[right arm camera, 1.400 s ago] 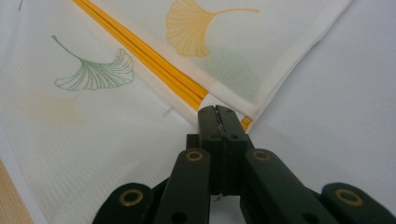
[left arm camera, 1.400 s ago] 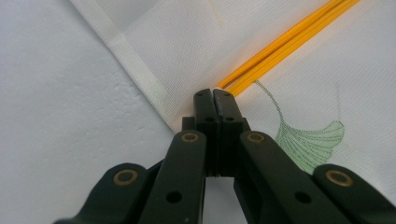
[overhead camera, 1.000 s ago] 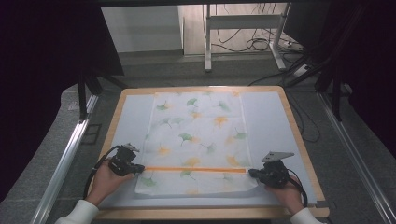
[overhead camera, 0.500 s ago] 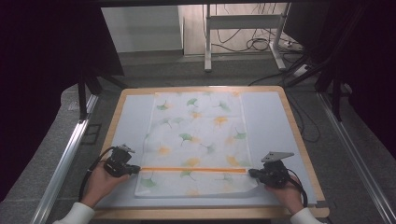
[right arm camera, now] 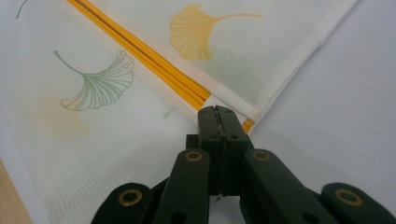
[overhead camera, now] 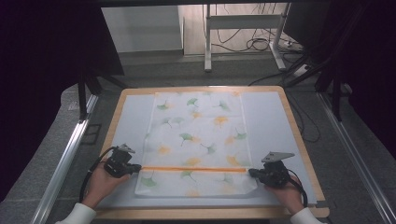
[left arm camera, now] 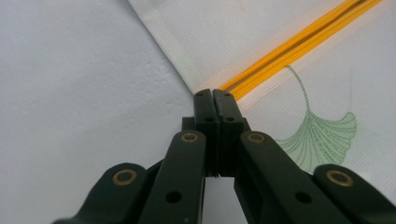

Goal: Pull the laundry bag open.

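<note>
Two black grippers pinch a white ginkgo-printed cloth (overhead camera: 198, 140) along its orange stripe (overhead camera: 194, 169), low in the frame. Left gripper (overhead camera: 138, 167) clenches the stripe's left end. Right gripper (overhead camera: 251, 172) clenches its right end.

I can read no text, label, brand, number or sign anywhere in my views. The cloth (overhead camera: 196, 140) on the worktop (overhead camera: 275, 121) carries only printed ginkgo leaves in green and orange and an orange stripe (overhead camera: 194, 169), with no lettering among them. The black tongs bear brass-ringed holes and plain screws, but no marking that I can make out.
</note>
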